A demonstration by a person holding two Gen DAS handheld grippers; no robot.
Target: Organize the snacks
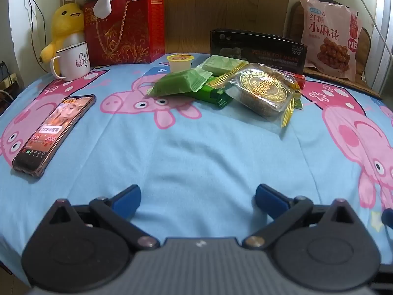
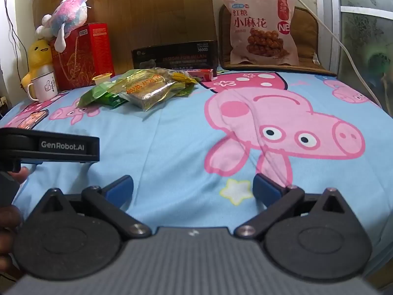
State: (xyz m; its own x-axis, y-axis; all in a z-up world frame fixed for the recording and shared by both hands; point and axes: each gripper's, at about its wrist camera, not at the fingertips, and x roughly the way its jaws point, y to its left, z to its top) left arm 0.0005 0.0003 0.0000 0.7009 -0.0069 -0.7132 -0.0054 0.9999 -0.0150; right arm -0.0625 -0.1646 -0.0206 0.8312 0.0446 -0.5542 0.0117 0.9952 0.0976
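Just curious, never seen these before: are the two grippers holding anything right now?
Left gripper: open, holding nothing, over bare blue cloth.
Right gripper: open, holding nothing.

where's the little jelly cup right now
In the left wrist view the jelly cup stands at the back of the snack pile, just behind the green packets, between the red gift box and the black box.

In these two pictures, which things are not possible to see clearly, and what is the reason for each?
- Dark green packet, left wrist view: mostly covered by the light green packet and mooncake; label unreadable.
- Red packet, both views: the pile hides part of it; print too small.
- Phone, right wrist view: the left gripper body hides its near end.
- Black box, left wrist view: lower front behind snacks.
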